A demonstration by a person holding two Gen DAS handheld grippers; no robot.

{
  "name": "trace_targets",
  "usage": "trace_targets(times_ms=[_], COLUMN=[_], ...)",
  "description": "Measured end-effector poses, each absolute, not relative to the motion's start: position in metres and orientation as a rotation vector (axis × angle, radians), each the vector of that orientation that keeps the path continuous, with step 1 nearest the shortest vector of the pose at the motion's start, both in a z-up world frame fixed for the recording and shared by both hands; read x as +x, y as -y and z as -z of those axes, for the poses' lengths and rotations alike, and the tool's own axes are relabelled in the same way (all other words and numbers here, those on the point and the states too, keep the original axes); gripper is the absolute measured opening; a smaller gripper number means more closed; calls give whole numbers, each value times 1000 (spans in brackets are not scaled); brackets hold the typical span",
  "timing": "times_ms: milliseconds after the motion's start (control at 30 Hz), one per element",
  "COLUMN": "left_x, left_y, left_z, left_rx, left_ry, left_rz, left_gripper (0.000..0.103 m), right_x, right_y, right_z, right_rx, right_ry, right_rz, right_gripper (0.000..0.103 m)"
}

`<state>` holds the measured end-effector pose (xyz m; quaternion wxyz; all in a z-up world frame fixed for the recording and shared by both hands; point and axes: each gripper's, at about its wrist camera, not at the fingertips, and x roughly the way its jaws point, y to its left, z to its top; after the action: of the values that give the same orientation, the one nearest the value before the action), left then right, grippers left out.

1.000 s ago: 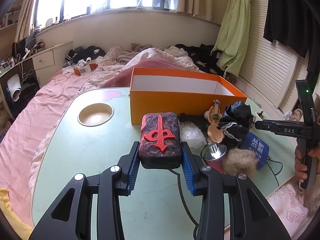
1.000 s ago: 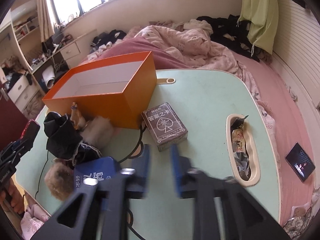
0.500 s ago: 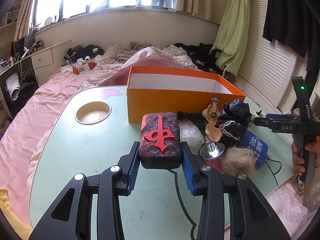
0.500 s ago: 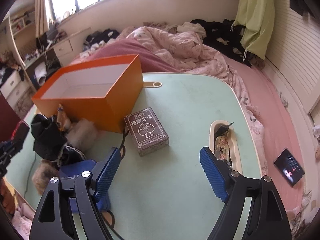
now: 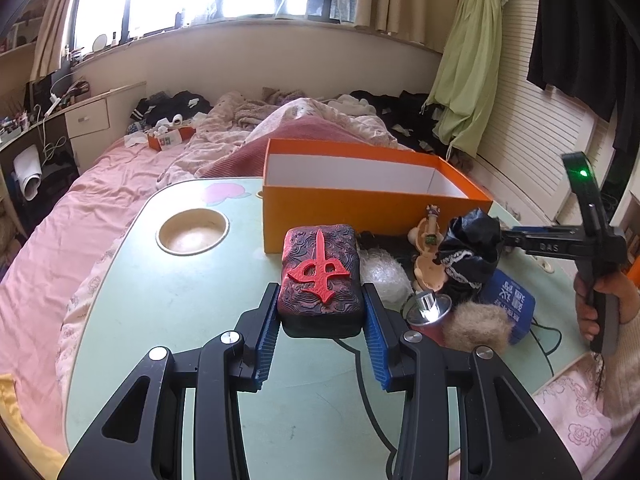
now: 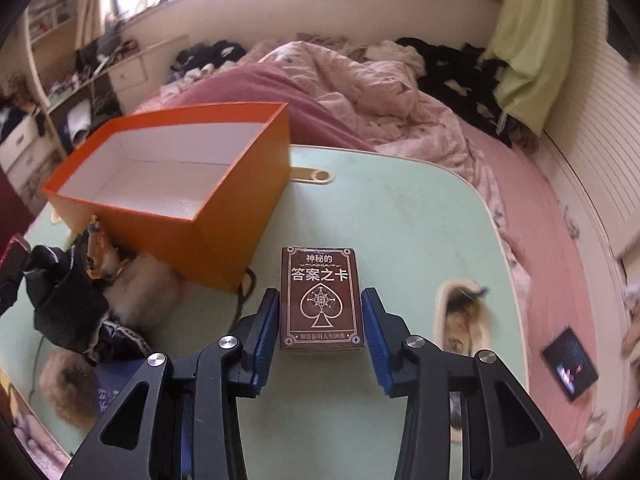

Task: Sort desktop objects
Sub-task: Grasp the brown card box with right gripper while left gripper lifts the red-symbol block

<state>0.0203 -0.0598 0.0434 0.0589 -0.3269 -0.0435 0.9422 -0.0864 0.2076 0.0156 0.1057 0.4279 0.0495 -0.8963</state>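
Nearest us, our left gripper (image 5: 322,320) has its fingers clenched on the red-and-black carved block (image 5: 320,276), and our right gripper's (image 6: 320,330) fingers are closing around the brown card box (image 6: 321,298) on the worktop (image 6: 400,208). Both face the empty orange box (image 6: 240,200) beyond, ready for sorting.

The brown card box (image 6: 322,298) reads 神秘的 up top, 答案之卡 beneath, above a spade emblem (the bottom line is too small to read). The black gripper bar (image 5: 554,246) shows "DAS". The dark carved block (image 5: 320,274) carries a red raised 中.
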Motion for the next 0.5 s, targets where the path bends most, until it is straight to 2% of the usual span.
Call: trace_targets(times_ms=[233,333,500], left_x=[1,-27,-86], left_y=[63,54,30], left_z=[-78,-101,-114], left_rx=[-925,-935,-1008], left_ry=[138,76,-11], left_rz=[-2846,-2823,-2747], left_gripper=[41,41,41], right_x=[-70,-84,-122], right_y=[-209,-185,-135], right_z=[-84,-103,-96], right_rx=[1013,962,1025], right_ry=[20,34,8], right_rz=[2638,2581,2500], right_gripper=[40,41,41])
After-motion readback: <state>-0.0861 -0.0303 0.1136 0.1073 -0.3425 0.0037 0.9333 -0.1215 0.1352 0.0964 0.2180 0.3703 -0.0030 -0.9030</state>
